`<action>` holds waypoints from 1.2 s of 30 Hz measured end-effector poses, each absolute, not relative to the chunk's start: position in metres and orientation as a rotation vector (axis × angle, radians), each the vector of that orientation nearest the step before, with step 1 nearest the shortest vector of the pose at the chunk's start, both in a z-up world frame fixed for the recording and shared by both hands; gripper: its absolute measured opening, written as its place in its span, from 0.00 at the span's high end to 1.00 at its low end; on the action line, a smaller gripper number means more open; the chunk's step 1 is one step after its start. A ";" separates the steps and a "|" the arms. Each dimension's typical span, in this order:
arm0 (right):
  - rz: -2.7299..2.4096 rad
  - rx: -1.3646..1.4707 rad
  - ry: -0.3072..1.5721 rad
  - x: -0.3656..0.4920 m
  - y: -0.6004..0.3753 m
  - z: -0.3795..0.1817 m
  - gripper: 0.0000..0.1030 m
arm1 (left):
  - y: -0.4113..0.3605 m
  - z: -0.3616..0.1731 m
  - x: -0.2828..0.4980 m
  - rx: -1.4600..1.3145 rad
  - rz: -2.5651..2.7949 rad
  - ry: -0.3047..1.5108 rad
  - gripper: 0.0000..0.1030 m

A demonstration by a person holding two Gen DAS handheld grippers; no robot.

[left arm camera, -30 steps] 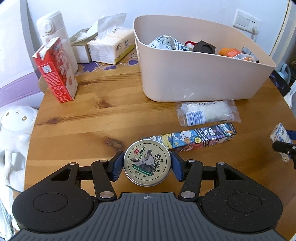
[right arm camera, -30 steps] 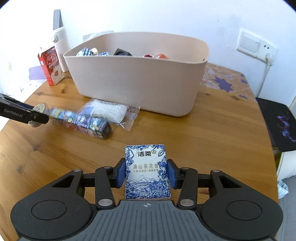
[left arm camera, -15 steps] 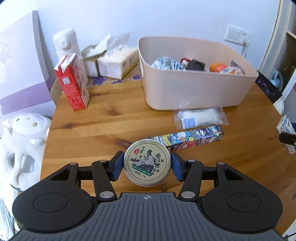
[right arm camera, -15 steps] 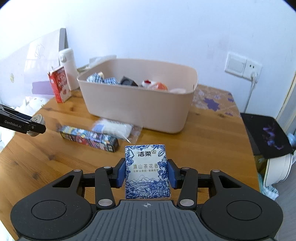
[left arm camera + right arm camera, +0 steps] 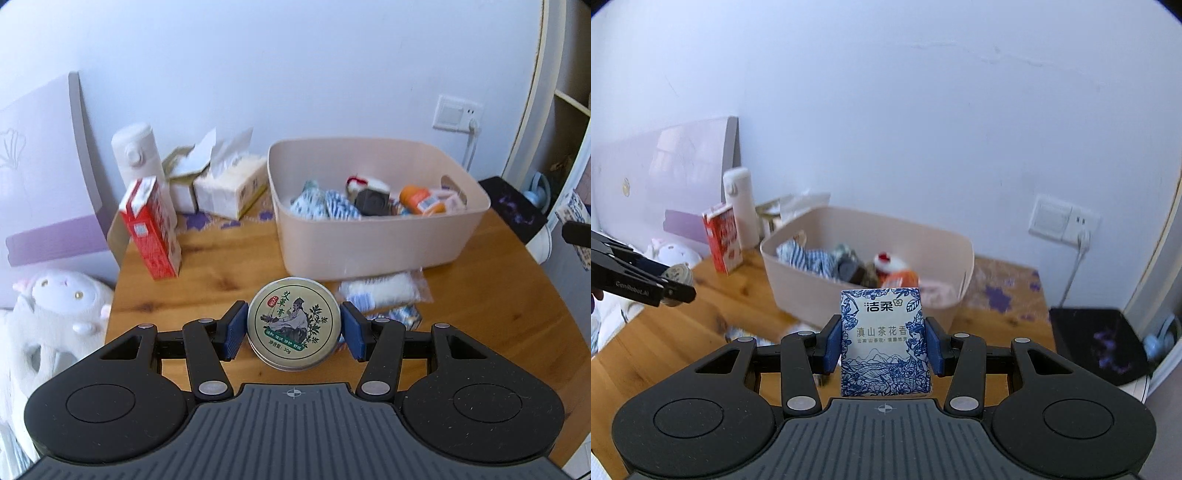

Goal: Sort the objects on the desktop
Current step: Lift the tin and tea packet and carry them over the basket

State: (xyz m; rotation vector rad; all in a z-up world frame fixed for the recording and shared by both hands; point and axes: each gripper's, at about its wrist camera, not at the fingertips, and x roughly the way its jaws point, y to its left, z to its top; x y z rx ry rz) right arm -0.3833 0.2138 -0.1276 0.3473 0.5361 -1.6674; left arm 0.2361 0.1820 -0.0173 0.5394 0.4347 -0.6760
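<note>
Now the round tin [image 5: 294,322] sits clamped between the left gripper [image 5: 294,329] pads, above the near table [image 5: 229,273]; the right gripper [image 5: 884,345] pinches a tissue pack [image 5: 884,343], beige bin [image 5: 369,243] beyond.
</note>
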 end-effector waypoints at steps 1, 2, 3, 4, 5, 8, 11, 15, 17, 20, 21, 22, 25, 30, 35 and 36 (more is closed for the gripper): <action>-1.673 0.333 0.528 -0.383 0.213 -0.123 0.58 | 0.180 -0.014 0.235 0.536 -0.682 0.426 0.47; -1.675 0.323 0.516 -0.385 0.213 -0.119 0.58 | 0.178 -0.010 0.235 0.534 -0.688 0.421 0.47; -1.676 0.314 0.506 -0.385 0.212 -0.116 0.58 | 0.175 -0.007 0.235 0.532 -0.692 0.420 0.47; -1.677 0.302 0.501 -0.385 0.211 -0.112 0.58 | 0.172 -0.005 0.234 0.530 -0.696 0.416 0.47; -1.676 0.291 0.499 -0.385 0.210 -0.110 0.58 | 0.168 -0.002 0.234 0.530 -0.697 0.411 0.47; -1.670 0.267 0.495 -0.385 0.204 -0.103 0.58 | 0.158 0.005 0.234 0.527 -0.712 0.391 0.47; -1.664 0.253 0.494 -0.387 0.196 -0.098 0.58 | 0.146 0.011 0.235 0.524 -0.733 0.378 0.47; -1.659 0.240 0.502 -0.391 0.182 -0.096 0.58 | 0.127 0.017 0.238 0.528 -0.759 0.356 0.47; -1.653 0.237 0.506 -0.395 0.175 -0.095 0.58 | 0.117 0.019 0.241 0.527 -0.769 0.349 0.47; -1.646 0.226 0.523 -0.399 0.162 -0.096 0.58 | 0.100 0.023 0.247 0.529 -0.778 0.338 0.47; -1.645 0.223 0.526 -0.401 0.158 -0.095 0.58 | 0.095 0.024 0.249 0.529 -0.781 0.334 0.47; -1.643 0.221 0.530 -0.403 0.153 -0.095 0.58 | 0.090 0.025 0.251 0.529 -0.785 0.331 0.47; -1.644 0.221 0.535 -0.410 0.138 -0.096 0.58 | 0.073 0.026 0.260 0.536 -0.788 0.324 0.47; -1.643 0.239 0.542 -0.423 0.113 -0.100 0.58 | 0.052 0.026 0.274 0.544 -0.780 0.323 0.47; -1.627 0.263 0.571 -0.433 0.088 -0.110 0.58 | 0.033 0.022 0.289 0.542 -0.766 0.333 0.47; -1.622 0.268 0.582 -0.435 0.082 -0.113 0.58 | 0.030 0.020 0.292 0.545 -0.763 0.338 0.47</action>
